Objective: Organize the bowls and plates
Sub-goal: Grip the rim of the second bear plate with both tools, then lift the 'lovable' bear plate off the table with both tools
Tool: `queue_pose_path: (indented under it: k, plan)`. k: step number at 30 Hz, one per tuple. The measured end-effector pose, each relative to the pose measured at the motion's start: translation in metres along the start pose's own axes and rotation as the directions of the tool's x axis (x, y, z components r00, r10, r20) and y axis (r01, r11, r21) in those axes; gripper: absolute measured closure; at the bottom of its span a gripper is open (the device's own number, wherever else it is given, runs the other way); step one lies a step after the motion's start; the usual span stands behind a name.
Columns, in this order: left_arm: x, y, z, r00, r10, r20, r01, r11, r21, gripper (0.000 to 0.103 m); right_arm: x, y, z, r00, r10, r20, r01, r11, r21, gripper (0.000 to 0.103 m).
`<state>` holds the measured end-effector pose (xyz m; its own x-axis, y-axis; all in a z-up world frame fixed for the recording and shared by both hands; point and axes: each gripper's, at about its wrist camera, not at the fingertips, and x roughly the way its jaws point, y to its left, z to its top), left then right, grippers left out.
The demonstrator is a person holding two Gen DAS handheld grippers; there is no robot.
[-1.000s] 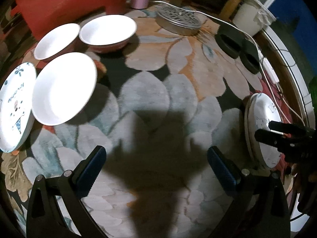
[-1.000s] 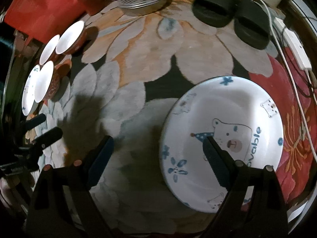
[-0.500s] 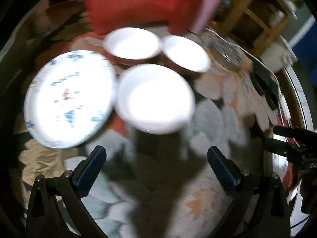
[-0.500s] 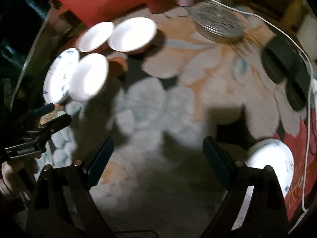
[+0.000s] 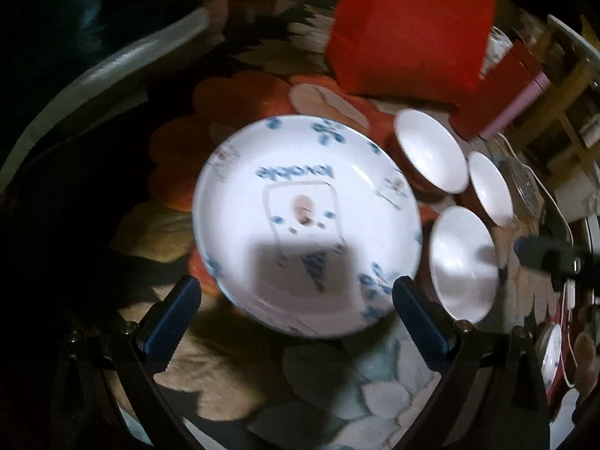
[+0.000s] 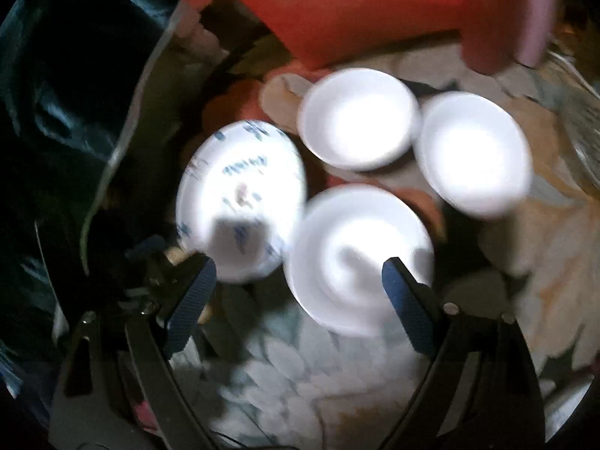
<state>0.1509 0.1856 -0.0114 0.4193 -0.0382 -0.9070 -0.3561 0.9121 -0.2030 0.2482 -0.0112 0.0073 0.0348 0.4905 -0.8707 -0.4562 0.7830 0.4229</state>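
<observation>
dim room, floral-cloth tabletop [image 5: 337, 393]. bear plate [image 5: 305, 225] near its left edge, three white bowls [image 5: 463, 262] just right of it, none stacked. left gripper [image 5: 296, 315] and right gripper [image 6: 296, 292] both spread wide, holding nothing. sorting looks barely begun.

— What's under it all?

— A flowered cloth [image 5: 337, 405], grey petals low in the frame, orange ones at centre left. Its pale edge [image 5: 112, 63] curves across the upper left.

— And behind?

— A red bag [image 5: 408, 26] at top centre, wooden furniture [image 5: 573, 86] at upper right. Beyond the edge, upper left, it's dark. Light is dim and both views are blurred.
</observation>
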Motion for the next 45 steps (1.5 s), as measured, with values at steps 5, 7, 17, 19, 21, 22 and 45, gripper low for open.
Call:
queue_pose_path:
  k: [5,7,17,19,21,22,45]
  plan:
    - [0.01,0.03,0.008,1.0,0.005,-0.024,-0.006,0.999,-0.054,0.001,0.036,0.006,0.038,0.996,0.063,-0.066,-0.06,0.997,0.039,0.031]
    - [0.016,0.042,0.009,0.999,0.016,-0.035,-0.019,0.996,-0.084,0.001,0.045,0.006,0.045,0.996,0.054,-0.072,-0.051,0.998,0.046,0.037]
    - [0.041,0.07,0.012,0.997,-0.009,-0.079,-0.004,0.987,-0.163,0.024,0.084,0.022,0.06,0.994,-0.057,-0.095,0.052,0.997,-0.052,0.056]
    - [0.046,0.07,0.014,0.996,-0.007,-0.084,-0.006,0.988,-0.154,0.04,0.087,0.022,0.062,0.992,-0.088,-0.095,0.084,0.995,-0.048,0.057]
    - [0.052,0.066,0.015,0.996,0.001,-0.093,-0.014,0.99,-0.139,0.058,0.092,0.02,0.062,0.988,-0.106,-0.111,0.103,0.994,-0.04,0.064]
    - [0.055,0.064,0.017,0.995,-0.006,-0.095,-0.006,0.991,-0.134,0.059,0.096,0.018,0.061,0.986,-0.115,-0.121,0.111,0.993,-0.039,0.066]
    - [0.005,0.098,-0.074,0.989,0.035,-0.147,-0.04,0.999,-0.033,0.075,0.105,0.069,-0.068,0.975,-0.15,-0.165,0.115,0.971,-0.208,0.087]
